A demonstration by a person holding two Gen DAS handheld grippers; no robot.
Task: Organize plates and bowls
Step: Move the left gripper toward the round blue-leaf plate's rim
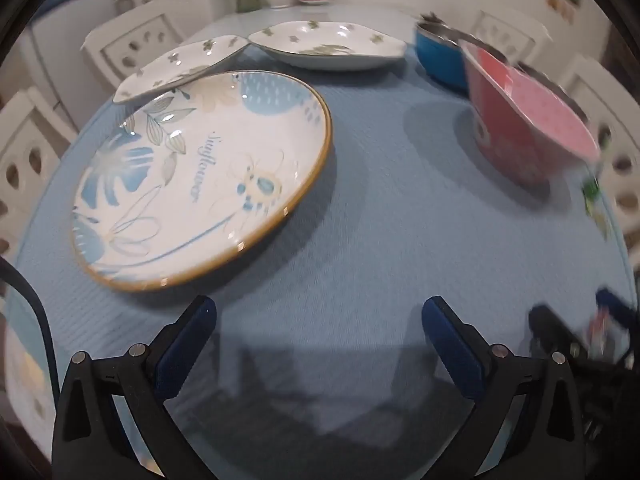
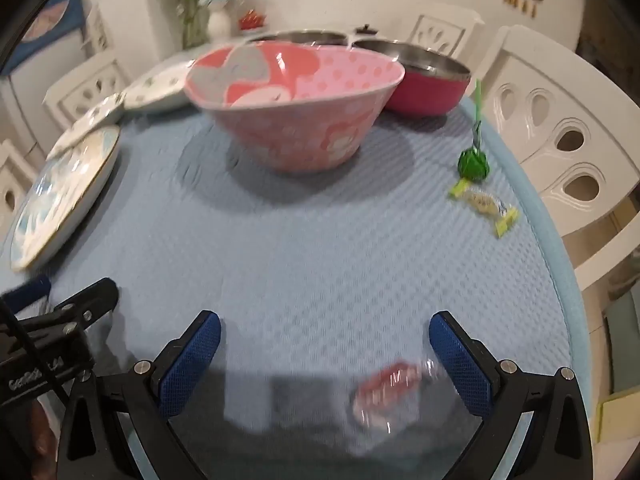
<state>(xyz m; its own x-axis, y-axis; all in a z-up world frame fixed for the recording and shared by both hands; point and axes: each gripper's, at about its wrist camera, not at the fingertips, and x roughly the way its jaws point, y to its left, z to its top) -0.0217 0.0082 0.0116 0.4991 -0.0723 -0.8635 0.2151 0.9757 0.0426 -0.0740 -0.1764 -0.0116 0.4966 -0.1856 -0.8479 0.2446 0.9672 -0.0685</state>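
**Operator:** White chairs [image 2: 560,128] ring a round worktop [image 1: 360,240] under a blue textured cloth. Why are both grippers empty?

**Technician:** Nothing is gripped yet. The left gripper [image 1: 319,316] has its fingers spread wide over bare cloth, just short of the floral plate [image 1: 200,176]. The right gripper [image 2: 325,332] is likewise spread, pointing toward the pink bowl [image 2: 296,104].

**Operator:** Where is the rest of the crockery?

**Technician:** Two leaf-print dishes [image 1: 328,42] lie behind the floral plate, one overlapping its far rim. A blue bowl [image 1: 436,54] and a magenta bowl [image 2: 428,88] stand behind the pink bowl. This likely splits the work: plates left, bowls right.

**Operator:** Hazards?

**Technician:** Wrapped sweets [image 2: 484,204] lie near the right edge; a blurred pink wrapper [image 2: 384,392] lies below the right fingers.
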